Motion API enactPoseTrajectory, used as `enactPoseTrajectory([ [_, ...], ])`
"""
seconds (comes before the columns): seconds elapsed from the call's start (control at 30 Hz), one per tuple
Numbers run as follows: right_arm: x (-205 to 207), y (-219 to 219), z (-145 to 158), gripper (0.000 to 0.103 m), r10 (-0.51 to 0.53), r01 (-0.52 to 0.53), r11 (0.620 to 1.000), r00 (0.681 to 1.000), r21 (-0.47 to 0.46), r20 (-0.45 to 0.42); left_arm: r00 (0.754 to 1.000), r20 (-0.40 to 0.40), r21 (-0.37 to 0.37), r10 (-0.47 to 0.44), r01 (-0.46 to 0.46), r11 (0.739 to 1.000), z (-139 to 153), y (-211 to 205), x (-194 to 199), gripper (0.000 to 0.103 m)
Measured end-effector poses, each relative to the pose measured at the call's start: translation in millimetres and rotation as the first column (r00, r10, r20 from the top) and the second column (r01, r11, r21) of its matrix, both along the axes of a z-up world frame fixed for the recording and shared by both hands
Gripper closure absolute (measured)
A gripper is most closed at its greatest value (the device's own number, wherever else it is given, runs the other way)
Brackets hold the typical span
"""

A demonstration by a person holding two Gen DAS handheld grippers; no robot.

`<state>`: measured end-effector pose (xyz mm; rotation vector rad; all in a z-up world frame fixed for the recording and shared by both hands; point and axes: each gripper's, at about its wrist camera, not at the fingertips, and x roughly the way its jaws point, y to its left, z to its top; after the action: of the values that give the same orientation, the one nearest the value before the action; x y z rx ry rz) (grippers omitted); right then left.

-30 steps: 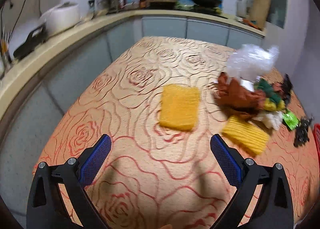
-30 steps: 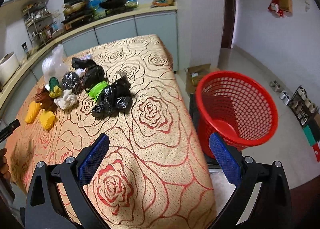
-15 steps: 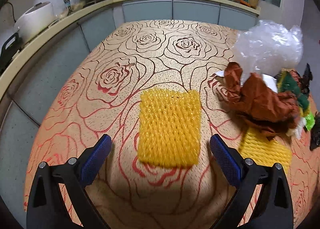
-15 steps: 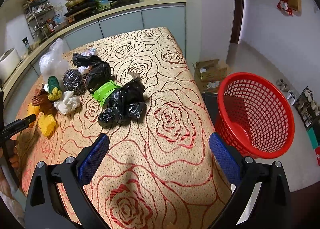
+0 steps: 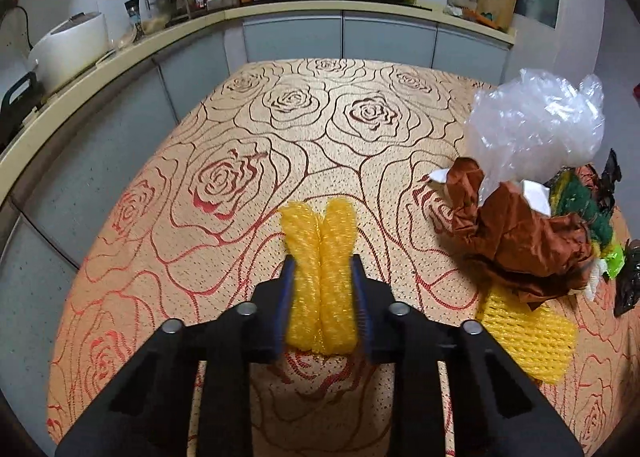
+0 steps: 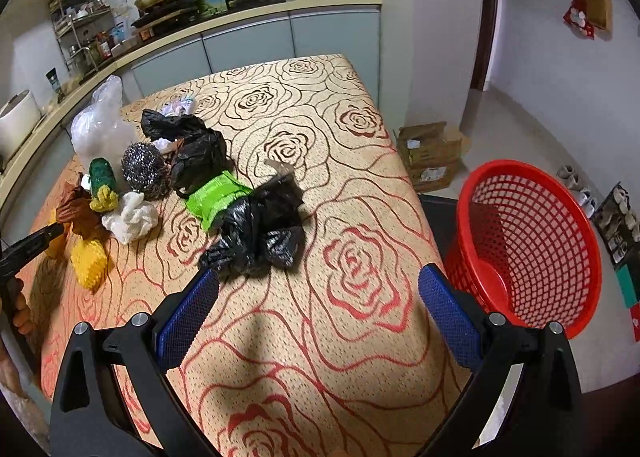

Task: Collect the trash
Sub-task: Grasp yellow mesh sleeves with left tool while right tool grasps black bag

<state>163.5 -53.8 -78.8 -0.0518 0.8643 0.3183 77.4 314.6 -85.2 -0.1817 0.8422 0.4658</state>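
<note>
My left gripper [image 5: 322, 293] has just been closing, and the yellow foam net sleeve [image 5: 320, 269] is between the pads, folded lengthwise into two ridges; the blue pads press its flanks, so I read it as gripped, tho only by squeeze on soft mesh.

Risks, as I judge them: foam net is springy & light; if I lift fast it could slip out the front, since most of its length sticks out beyond the fingertips toward the counter; it may also unfold and drag on the rose-pattern tablecloth [image 5: 360, 113]; cloth could ruck if mesh snags. The red basket [image 6: 528, 241] is off the table's far side, by the right gripper, so the carry is long; a drop on the way lands on table or floor.

My right gripper [image 6: 318, 313] is wide open, holding nothing; it hovers over bare cloth w/ the black plastic bag [image 6: 260, 233] just beyond its left pad, not between the fingers; closing here would catch air or pinch cloth.

Where things lie: sleeve sits centred in the left jaws, near end about level w/ the pad bases, far end free. A second yellow net sleeve [image 5: 528, 337] lies to the right, partly under the crumpled brown paper [image 5: 520, 241]; clear plastic bag [image 5: 536, 129] behind that. In the right view the green wrapper [image 6: 216, 201], steel scourer [image 6: 144, 171] and white tissue [image 6: 130, 217] sit left of the black bag, all apart from my fingers.
</note>
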Motion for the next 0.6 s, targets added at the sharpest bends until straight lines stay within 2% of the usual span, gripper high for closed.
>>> enactPoseTrajectory([
  [0.17, 9.6, 12.4, 0.1, 0.007, 0.025, -0.025, 0.999, 1.000, 0.022, 0.000, 1.000, 0.015, -0.006, 0.005, -0.005, 1.000, 4.5, -1.0, -7.6, 0.079],
  [0.23, 15.6, 19.7, -2.6, 0.010, 0.043, -0.043, 0.999, 0.999, 0.028, -0.007, 1.000, 0.022, -0.010, 0.015, -0.015, 1.000, 6.1, -0.2, -12.3, 0.079],
  [0.47, 39.3, 43.1, -19.8, 0.030, 0.074, -0.073, 0.997, 0.996, 0.018, -0.050, 0.998, 0.050, -0.029, 0.047, -0.046, 0.999, 12.4, 8.3, -24.9, 0.079],
  [0.53, 43.2, 45.2, -24.5, 0.040, 0.077, -0.075, 0.997, 0.995, 0.022, -0.070, 0.997, 0.055, -0.034, 0.054, -0.052, 0.998, 13.4, 10.0, -28.0, 0.079],
  [0.6, 45.7, 45.9, -29.1, 0.047, 0.082, -0.079, 0.996, 0.993, 0.031, -0.088, 0.997, 0.059, -0.030, 0.057, -0.056, 0.998, 14.3, 10.3, -30.7, 0.079],
])
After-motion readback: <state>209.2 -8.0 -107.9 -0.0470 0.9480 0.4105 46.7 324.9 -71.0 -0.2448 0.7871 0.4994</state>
